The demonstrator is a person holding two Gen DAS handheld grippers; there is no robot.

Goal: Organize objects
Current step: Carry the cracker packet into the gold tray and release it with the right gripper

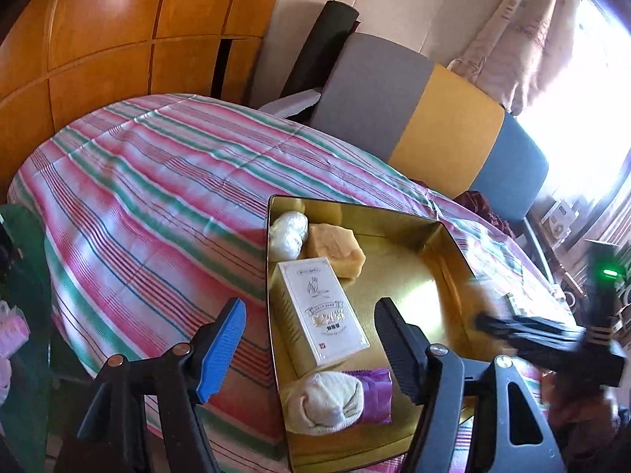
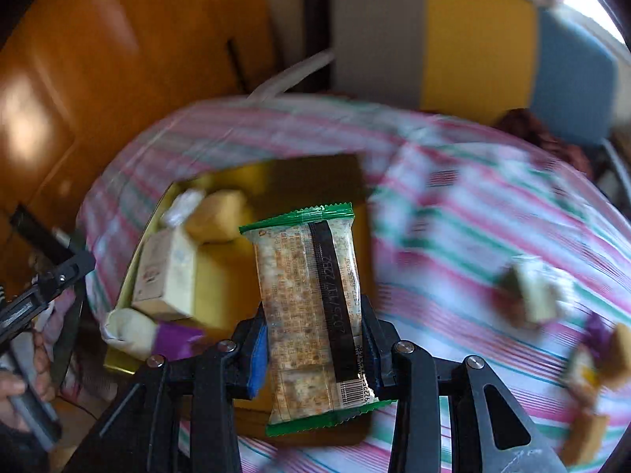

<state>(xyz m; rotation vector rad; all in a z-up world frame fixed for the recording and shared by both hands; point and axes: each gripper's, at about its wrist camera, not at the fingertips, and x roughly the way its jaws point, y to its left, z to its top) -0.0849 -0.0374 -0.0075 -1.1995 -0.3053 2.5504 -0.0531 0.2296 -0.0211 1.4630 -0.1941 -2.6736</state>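
A gold tin tray (image 1: 410, 276) lies on the striped bedspread. In it are a white box (image 1: 323, 311), a yellow soap block (image 1: 335, 250), a clear plastic wad (image 1: 288, 234), a rolled cream sock (image 1: 327, 398) and a purple packet (image 1: 376, 394). My left gripper (image 1: 311, 351) is open and empty over the tray's near left side. My right gripper (image 2: 315, 335) is shut on a green-edged cracker packet (image 2: 307, 303), held above the tray (image 2: 221, 280). The right gripper also shows blurred at the right in the left wrist view (image 1: 552, 335).
The striped bedspread (image 1: 157, 197) covers the bed. Loose snacks (image 2: 532, 295) and more packets (image 2: 599, 354) lie blurred on it to the right. A grey, yellow and blue headboard (image 1: 445, 130) and wooden wardrobe (image 1: 118, 39) stand behind.
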